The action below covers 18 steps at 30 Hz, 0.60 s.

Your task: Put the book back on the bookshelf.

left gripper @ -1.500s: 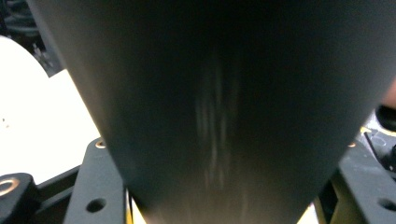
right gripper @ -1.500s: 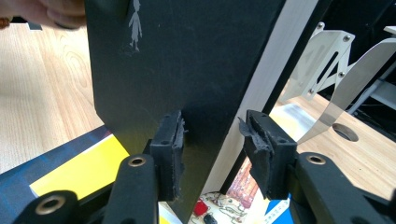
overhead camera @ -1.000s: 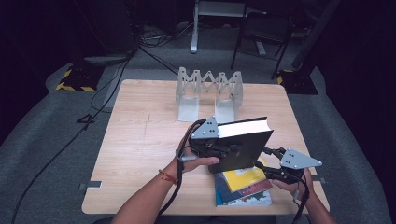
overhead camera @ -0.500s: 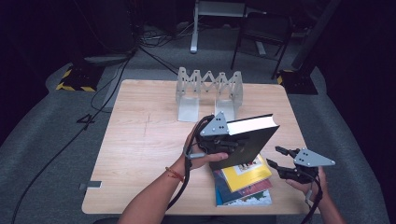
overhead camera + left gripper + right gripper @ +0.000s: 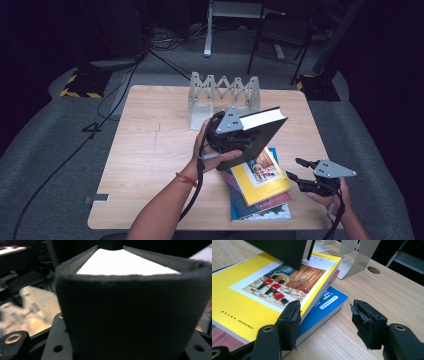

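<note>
Jaws of left gripper (image 5: 235, 136) clamp one black book (image 5: 252, 135); right gripper (image 5: 298, 171) gapes beside three stacked books (image 5: 260, 192).

A thin red-and-gold bracelet (image 5: 185, 178) is worn on the bare left forearm. Both grippers are built of black parts: the left gripper (image 5: 233, 136) and the right gripper (image 5: 298, 169) are each topped by a grey three-cornered plate. Brass-ringed screw holes and torn black foam pads (image 5: 293, 317) are seen on the right one, and black cables are trailed from each.

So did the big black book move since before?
Yes. The thick black hardcover book, clamped in the left gripper, has gone up and nearer the grey zigzag metal rack, farther from the yellow paperback.
</note>
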{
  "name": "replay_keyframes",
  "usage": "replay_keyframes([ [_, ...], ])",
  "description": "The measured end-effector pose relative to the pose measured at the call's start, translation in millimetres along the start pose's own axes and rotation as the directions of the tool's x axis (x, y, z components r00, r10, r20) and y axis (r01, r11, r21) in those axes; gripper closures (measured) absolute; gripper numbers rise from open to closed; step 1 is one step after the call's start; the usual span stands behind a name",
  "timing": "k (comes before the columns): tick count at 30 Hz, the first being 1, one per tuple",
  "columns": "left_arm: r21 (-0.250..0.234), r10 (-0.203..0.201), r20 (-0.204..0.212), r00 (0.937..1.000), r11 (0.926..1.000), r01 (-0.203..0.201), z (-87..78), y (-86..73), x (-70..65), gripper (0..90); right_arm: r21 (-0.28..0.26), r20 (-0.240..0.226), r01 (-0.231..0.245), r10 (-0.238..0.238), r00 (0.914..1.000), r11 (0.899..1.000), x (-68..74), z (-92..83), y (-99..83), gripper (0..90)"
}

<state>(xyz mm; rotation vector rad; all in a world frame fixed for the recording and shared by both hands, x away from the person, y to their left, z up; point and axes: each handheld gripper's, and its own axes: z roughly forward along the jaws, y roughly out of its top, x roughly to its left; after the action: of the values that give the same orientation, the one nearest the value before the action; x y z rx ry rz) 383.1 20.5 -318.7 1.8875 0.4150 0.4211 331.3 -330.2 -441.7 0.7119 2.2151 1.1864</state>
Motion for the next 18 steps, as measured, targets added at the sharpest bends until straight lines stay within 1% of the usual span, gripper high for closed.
replay_keyframes([
  [3,-0.010,-0.039,-0.047,0.9982,0.9992,0.038,-16.2,-6.5,13.6,51.1,0.005,0.001,-0.003,0.003,1.0000,1.000,-0.5,1.3,-1.2,40.5],
  [4,-0.010,-0.040,-0.060,0.9974,0.9992,0.040,-20.2,-8.0,16.5,51.1,0.011,0.002,-0.003,0.003,1.0000,1.000,-0.7,1.9,-1.9,40.5],
  [7,-0.008,-0.054,-0.117,0.9917,0.9985,0.053,-37.9,-15.1,28.2,51.3,0.021,-0.001,-0.014,0.014,0.9999,1.000,-0.9,3.2,-3.5,40.9],
  [8,-0.009,-0.060,-0.129,0.9899,0.9982,0.059,-41.7,-16.9,31.1,51.3,0.023,-0.003,-0.015,0.015,0.9999,1.000,-0.9,3.9,-3.7,41.1],
  [9,-0.005,-0.069,-0.148,0.9865,0.9976,0.069,-47.7,-19.3,36.5,51.3,0.025,-0.005,-0.016,0.016,0.9999,1.000,-0.6,4.1,-3.6,41.1],
  [11,-0.004,-0.086,-0.189,0.9781,0.9962,0.087,-56.1,-23.6,45.3,51.3,0.027,-0.005,-0.017,0.017,0.9998,0.999,0.7,4.8,-2.7,41.1],
  [13,0.006,-0.086,-0.230,0.9694,0.9960,0.089,-60.1,-26.2,52.1,51.4,0.027,-0.004,-0.010,0.010,0.9999,1.000,1.6,5.7,-1.8,41.1],
  [15,0.013,-0.091,-0.275,0.9573,0.9951,0.098,-61.4,-28.4,58.6,51.5,0.030,-0.005,-0.005,0.005,1.0000,1.000,2.2,6.3,-1.6,41.1],
  [16,0.010,-0.100,-0.291,0.9515,0.9941,0.108,-61.6,-30.0,62.1,51.5,0.033,-0.006,-0.008,0.008,0.9999,0.999,2.3,6.5,-1.8,41.1],
  [17,0.011,-0.102,-0.308,0.9461,0.9938,0.110,-61.6,-31.6,65.8,51.5,0.035,-0.005,-0.007,0.007,1.0000,0.999,2.3,6.8,-2.0,41.3],
  [18,0.000,-0.114,-0.324,0.9391,0.9926,0.121,-60.9,-33.7,68.2,51.5,0.035,-0.006,-0.008,0.008,0.9999,0.999,2.1,7.0,-2.4,41.8],
])
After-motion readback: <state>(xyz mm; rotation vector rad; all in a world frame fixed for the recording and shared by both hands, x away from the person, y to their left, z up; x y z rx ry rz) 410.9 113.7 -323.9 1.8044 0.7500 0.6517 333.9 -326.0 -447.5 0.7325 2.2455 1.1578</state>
